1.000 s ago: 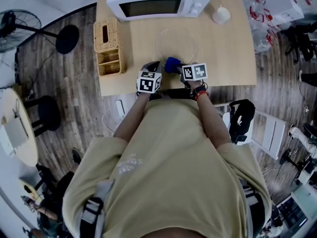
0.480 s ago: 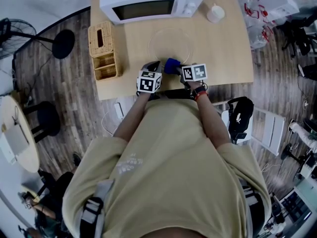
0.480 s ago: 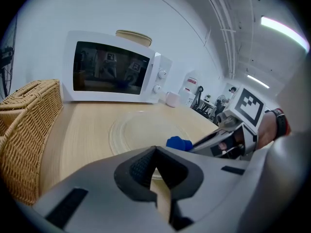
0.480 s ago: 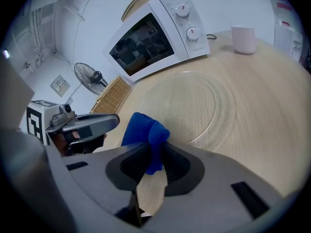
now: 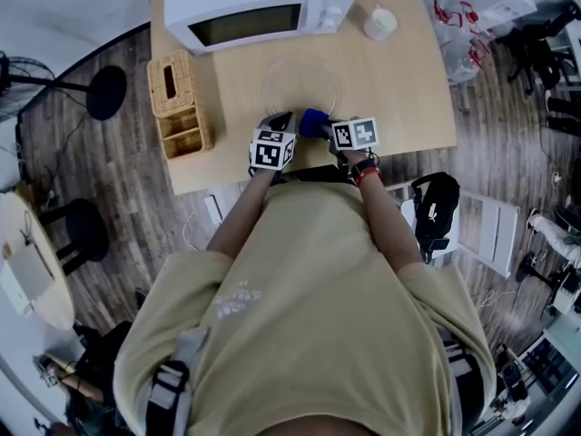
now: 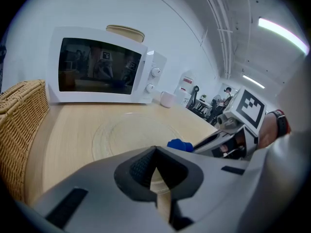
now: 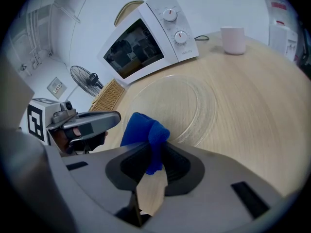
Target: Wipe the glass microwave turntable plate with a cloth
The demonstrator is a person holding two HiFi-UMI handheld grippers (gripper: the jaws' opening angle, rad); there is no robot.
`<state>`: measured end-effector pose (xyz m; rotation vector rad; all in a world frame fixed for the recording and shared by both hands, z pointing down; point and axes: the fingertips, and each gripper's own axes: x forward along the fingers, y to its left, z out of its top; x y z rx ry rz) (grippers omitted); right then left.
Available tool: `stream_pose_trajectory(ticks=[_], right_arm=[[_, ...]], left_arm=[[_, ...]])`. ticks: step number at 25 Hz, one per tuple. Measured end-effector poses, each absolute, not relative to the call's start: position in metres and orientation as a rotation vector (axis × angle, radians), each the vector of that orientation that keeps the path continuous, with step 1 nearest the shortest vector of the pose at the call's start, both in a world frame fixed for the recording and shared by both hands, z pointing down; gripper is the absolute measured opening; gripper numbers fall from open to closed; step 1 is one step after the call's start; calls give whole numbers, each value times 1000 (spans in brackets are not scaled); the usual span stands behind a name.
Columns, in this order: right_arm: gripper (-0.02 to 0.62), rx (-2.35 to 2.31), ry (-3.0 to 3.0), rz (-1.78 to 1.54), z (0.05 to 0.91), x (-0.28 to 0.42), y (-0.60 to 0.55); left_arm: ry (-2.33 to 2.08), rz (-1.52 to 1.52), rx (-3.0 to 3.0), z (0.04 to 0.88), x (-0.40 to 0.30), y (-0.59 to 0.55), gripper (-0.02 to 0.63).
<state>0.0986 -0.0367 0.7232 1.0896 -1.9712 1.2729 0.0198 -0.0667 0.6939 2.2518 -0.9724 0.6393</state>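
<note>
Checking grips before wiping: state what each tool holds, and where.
Right tool pinches the blue cloth by a bunched fold. Left tool is shut at the near rim of the plate; grip unclear.

A light wooden desk (image 5: 408,89) stands on a dark wood-plank floor (image 5: 118,180), with a black round stool (image 5: 77,230) and a pale round side table (image 5: 27,271) nearby. Long ceiling strip lights (image 6: 282,33) glow above a plain white wall (image 6: 97,8).
</note>
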Motion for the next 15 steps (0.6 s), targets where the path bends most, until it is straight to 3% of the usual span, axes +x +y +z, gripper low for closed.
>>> stream_pose_trajectory(ticks=[15], right_arm=[[90, 1099, -1947, 1272, 722, 130, -45]], left_arm=[[-970, 634, 2255, 692, 44, -81, 17]])
